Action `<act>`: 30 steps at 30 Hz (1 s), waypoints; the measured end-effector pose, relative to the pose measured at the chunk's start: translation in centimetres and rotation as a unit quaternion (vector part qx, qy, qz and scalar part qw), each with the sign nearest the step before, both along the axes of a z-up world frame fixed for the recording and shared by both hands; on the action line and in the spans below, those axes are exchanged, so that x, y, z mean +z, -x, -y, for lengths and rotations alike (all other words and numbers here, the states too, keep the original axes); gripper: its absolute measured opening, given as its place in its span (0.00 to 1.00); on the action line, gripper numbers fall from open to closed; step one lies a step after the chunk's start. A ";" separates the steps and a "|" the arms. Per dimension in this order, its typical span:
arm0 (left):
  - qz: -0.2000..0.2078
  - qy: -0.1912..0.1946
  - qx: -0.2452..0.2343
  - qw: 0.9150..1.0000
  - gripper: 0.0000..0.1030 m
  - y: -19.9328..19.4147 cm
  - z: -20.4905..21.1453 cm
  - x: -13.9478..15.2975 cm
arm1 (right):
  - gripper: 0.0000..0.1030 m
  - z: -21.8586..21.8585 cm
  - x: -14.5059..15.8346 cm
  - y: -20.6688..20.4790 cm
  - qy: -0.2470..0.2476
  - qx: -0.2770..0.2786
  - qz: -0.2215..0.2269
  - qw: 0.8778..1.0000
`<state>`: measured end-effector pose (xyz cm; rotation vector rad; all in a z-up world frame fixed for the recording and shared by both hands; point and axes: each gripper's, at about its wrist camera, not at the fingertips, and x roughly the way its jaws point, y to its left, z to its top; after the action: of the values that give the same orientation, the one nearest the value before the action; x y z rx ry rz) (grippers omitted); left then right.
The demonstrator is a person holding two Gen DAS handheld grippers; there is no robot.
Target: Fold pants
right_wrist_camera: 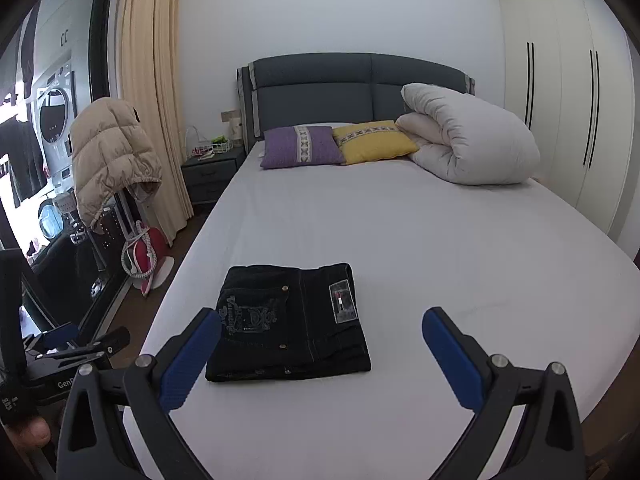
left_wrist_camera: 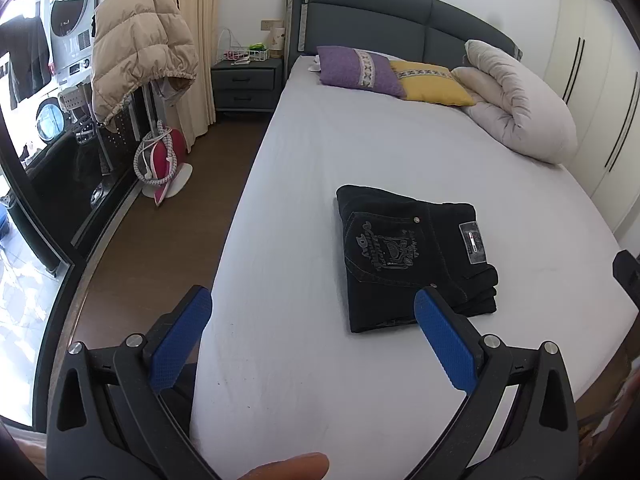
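Note:
Black jeans (left_wrist_camera: 412, 256) lie folded into a compact rectangle on the white bed sheet (left_wrist_camera: 320, 152), back pocket embroidery and waist label facing up. In the right wrist view the same pants (right_wrist_camera: 292, 320) sit near the foot of the bed (right_wrist_camera: 440, 232). My left gripper (left_wrist_camera: 314, 312) is open above the sheet, short of the pants, its right finger overlapping their near corner in the picture. My right gripper (right_wrist_camera: 322, 330) is open too, held back from the pants with nothing between its blue pads. The left gripper (right_wrist_camera: 76, 344) also shows at the far left of the right wrist view.
A purple pillow (right_wrist_camera: 302, 146), a yellow pillow (right_wrist_camera: 372, 142) and a rolled white duvet (right_wrist_camera: 468, 140) lie at the headboard. Left of the bed are a nightstand (left_wrist_camera: 246, 82), a beige puffer jacket (left_wrist_camera: 140, 44) on a stand and a red garment steamer (left_wrist_camera: 164, 160). Wardrobe doors (right_wrist_camera: 560, 100) stand right.

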<state>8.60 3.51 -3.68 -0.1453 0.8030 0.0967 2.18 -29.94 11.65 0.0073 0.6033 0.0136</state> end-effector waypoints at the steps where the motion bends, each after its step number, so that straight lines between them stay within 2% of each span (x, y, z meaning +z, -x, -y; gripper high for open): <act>1: 0.000 0.000 0.000 1.000 1.00 0.1 0.0 0.1 | 1.00 0.0 -0.1 0.0 0.000 0.001 -0.002 1.000; 15: -0.001 -0.011 0.006 1.000 1.00 0.6 -0.1 -0.2 | 1.00 -0.1 -1.1 -0.3 0.000 -0.001 -0.029 1.000; 30: -0.005 -0.016 0.006 1.000 1.00 0.7 -0.1 -0.6 | 1.00 0.0 -1.8 -0.3 -0.003 -0.001 -0.038 0.999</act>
<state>7.92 3.60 -4.28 -0.1200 0.8093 0.1212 2.47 -29.94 9.85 0.0140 0.6802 0.0129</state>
